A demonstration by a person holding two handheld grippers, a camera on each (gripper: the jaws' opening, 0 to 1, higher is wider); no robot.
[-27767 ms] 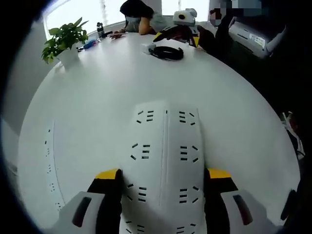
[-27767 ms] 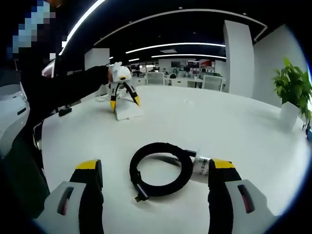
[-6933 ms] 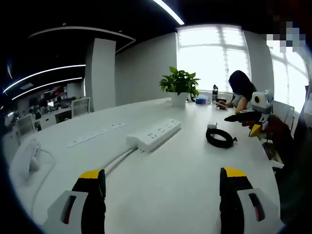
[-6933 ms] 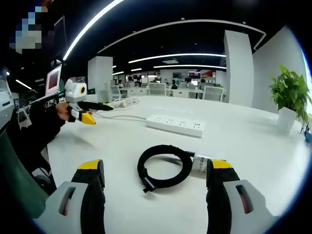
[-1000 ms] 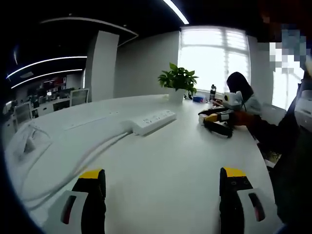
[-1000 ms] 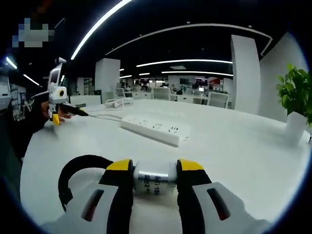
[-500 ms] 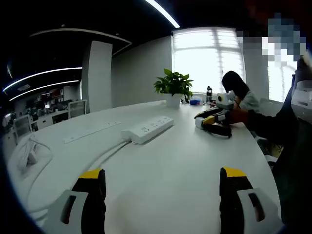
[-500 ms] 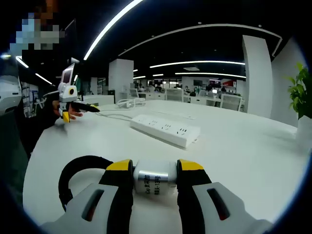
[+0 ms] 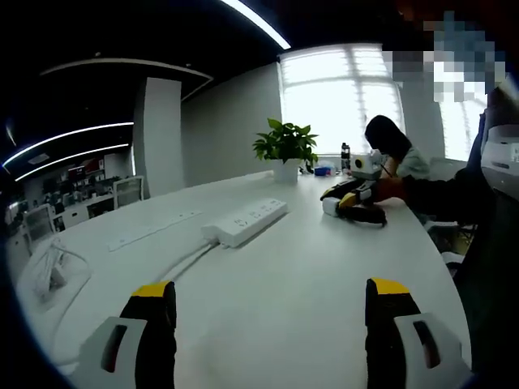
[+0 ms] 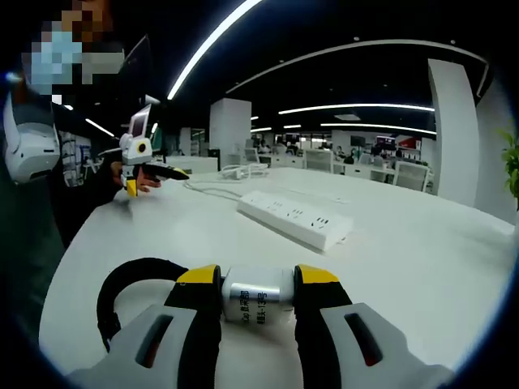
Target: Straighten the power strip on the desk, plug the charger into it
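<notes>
White cylindrical charger (image 10: 256, 302) sat clenched in right gripper (image 10: 258, 279), left gripper (image 9: 271, 301) released; advisable to lift level, trailing black coiled cable (image 10: 130, 285) toward white rectangular power strip (image 10: 295, 219).

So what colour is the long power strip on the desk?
White: the power strip shows best in the right gripper view.

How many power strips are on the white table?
2: a raised power strip mid-table with its cord, and a flat strip set into the tabletop beyond it. Others may be hidden.
</notes>
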